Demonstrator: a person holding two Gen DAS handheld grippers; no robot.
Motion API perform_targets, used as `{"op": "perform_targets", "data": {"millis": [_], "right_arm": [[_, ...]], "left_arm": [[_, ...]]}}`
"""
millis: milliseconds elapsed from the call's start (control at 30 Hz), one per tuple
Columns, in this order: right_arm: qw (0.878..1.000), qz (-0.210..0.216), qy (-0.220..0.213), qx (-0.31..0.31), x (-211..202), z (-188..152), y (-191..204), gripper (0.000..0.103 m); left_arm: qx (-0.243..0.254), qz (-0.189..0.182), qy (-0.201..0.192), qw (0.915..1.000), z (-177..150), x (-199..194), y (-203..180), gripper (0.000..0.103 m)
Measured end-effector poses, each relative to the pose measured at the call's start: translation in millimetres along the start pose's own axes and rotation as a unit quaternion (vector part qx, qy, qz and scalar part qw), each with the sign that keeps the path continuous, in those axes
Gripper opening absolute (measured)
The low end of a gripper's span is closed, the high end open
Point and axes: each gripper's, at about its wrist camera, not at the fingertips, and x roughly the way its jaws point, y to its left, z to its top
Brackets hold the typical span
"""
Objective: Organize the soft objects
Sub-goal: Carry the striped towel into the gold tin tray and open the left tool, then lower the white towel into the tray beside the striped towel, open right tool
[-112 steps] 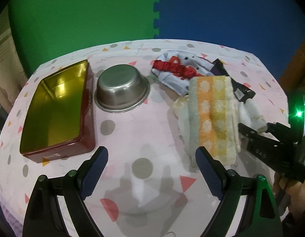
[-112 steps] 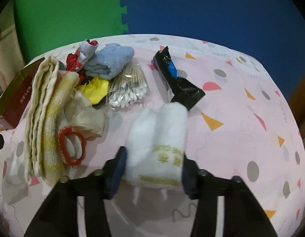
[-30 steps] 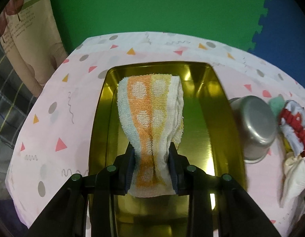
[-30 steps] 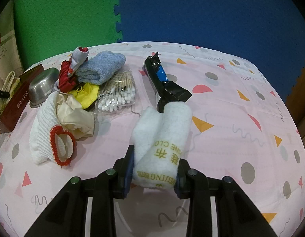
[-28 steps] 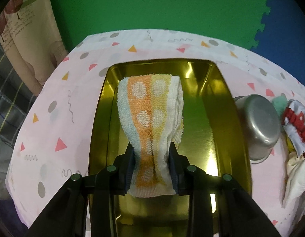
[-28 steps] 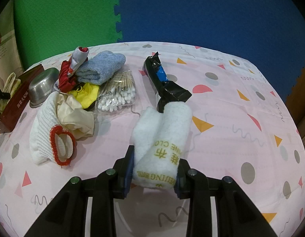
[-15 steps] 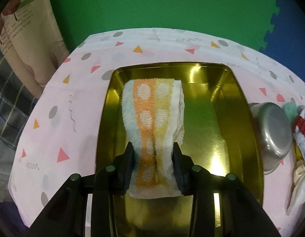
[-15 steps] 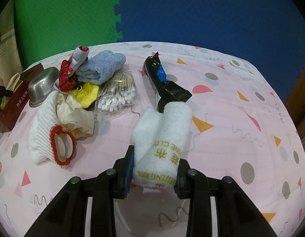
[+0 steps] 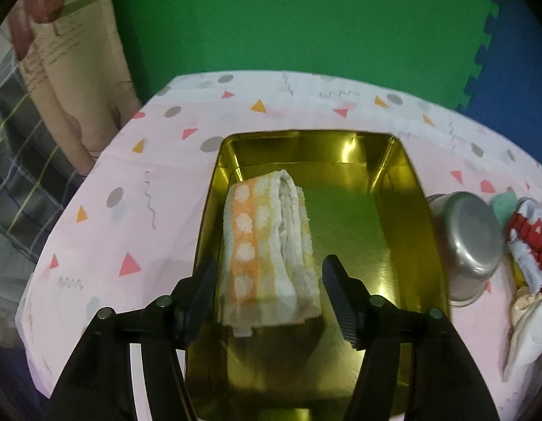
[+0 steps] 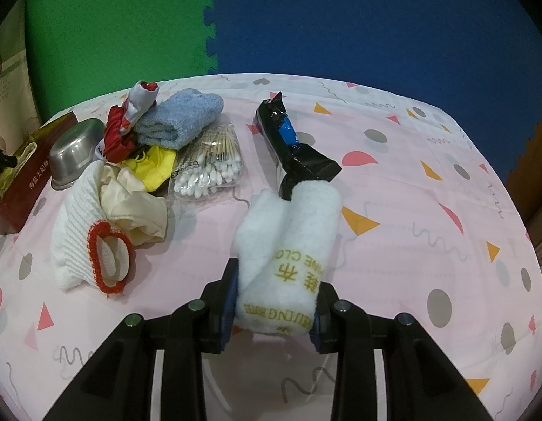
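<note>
The left claw (image 9: pixel 271 282) stands with jaws apart, the striped towel (image 9: pixel 267 245) lying loose between them on the floor of the gold tin (image 9: pixel 393 210), toward its left side; judged released there for storage. Right of that claw, outside the tin, sits a steel bowl (image 9: pixel 467 238).

The right claw (image 10: pixel 271 301) is clamped on a rolled white towel (image 10: pixel 288 249), presumably bound for the same tin. Ahead and to its left lie a glove (image 10: pixel 85 231), a blue cloth (image 10: pixel 180 115) and cotton swabs (image 10: pixel 211 165); a black packet (image 10: pixel 292 144) lies straight ahead.

The tablecloth (image 10: pixel 428 210) is pink and patterned; green and blue foam mats stand behind.
</note>
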Motion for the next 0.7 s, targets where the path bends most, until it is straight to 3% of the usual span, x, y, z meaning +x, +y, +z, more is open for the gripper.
{"op": "perform_targets", "data": {"millis": [333,700], "right_arm": [[1.0,0.006,-0.001,0.006,-1.1,0.8,-1.8,0.033],[1.0,-0.014,-0.015,-0.004,-24.8,7.7,11.3,0.029]], "left_arm": [[-0.051,-0.01,-0.018,0.9985,-38.0,-35.8,2.1,0.064],[-0.048,0.001,-0.026,0.9985,-51.1,-43.9,5.9,0.064]]}}
